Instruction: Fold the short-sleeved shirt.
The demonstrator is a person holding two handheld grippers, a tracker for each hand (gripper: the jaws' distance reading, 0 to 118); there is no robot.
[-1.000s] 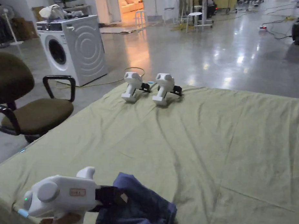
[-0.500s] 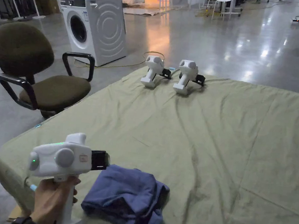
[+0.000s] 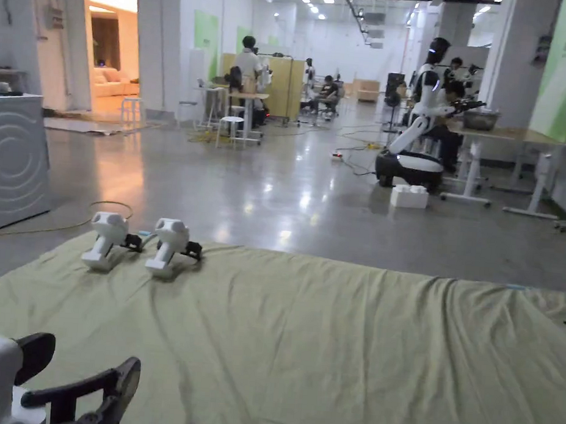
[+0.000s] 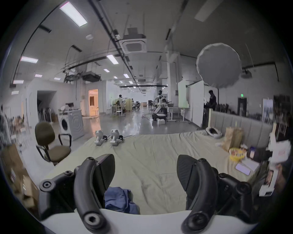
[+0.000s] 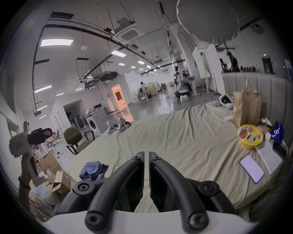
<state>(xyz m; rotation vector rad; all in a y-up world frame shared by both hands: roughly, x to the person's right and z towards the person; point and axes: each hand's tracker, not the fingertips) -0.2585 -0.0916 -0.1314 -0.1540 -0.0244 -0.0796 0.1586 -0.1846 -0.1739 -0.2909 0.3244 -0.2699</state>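
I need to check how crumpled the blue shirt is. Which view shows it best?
The right gripper view: the blue shirt lies whole, bunched in a heap on the green sheet near the bed's edge. The left gripper view shows part of it, cut off by the open left tongs.

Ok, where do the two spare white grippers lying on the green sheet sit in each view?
Head view: spare grippers left of centre, at the far edge of the sheet.
Left gripper view: spare grippers mid-frame, above and left of the open jaws.
Right gripper view: spare grippers left of centre, above the shut jaws.
Shared landmark: the washing machine, left of them each time.
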